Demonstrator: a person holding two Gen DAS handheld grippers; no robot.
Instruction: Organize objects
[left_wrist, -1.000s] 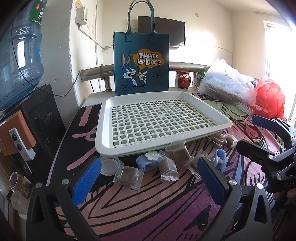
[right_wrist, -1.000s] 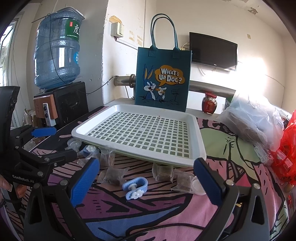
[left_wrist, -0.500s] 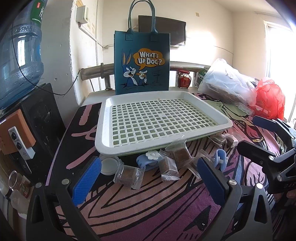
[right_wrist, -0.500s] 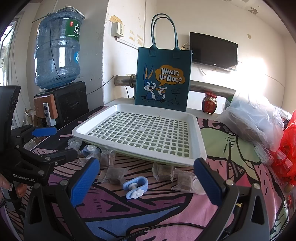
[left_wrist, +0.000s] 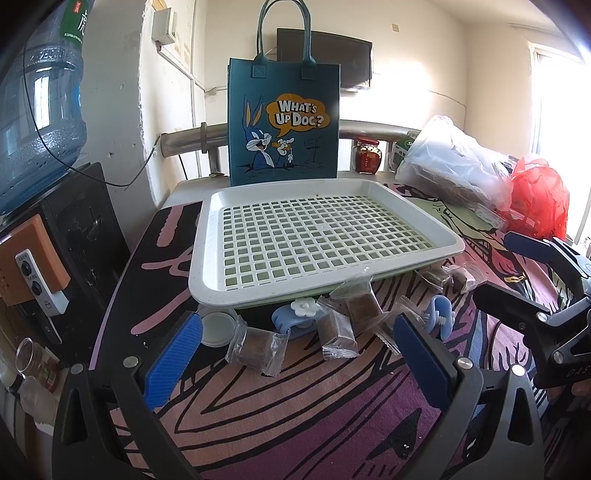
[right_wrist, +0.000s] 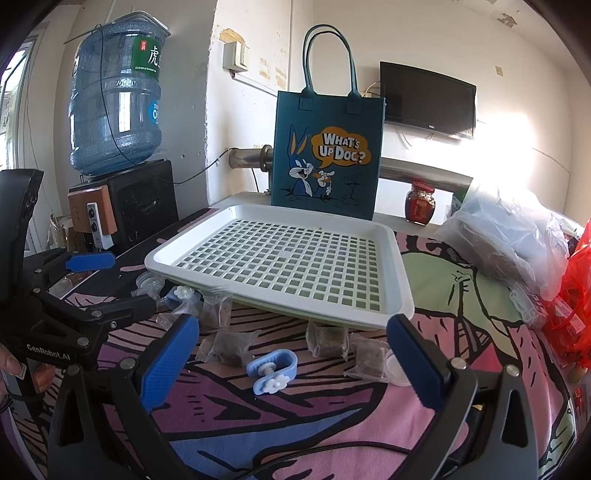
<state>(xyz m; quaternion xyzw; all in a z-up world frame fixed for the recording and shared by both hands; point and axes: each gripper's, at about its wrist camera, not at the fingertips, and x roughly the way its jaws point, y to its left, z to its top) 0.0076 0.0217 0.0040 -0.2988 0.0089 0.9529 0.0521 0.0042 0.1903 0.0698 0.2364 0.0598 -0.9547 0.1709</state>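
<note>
Both grippers, left gripper (left_wrist: 297, 354) and right gripper (right_wrist: 290, 363), hover with jaws released over the patterned-cloth bench (left_wrist: 295, 406). Clear-wrapped brown snack packets (left_wrist: 256, 345) and blue plastic flower clips (right_wrist: 271, 367) lie before the white perforated plastic tray (left_wrist: 210, 266), some perhaps tucked beneath its rim.

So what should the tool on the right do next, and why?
Probably move the right tool forward and down around the blue clip. The tool is open and empty, the clip lies loose on the cloth right between its tips, and the white tray has nothing in it.
</note>
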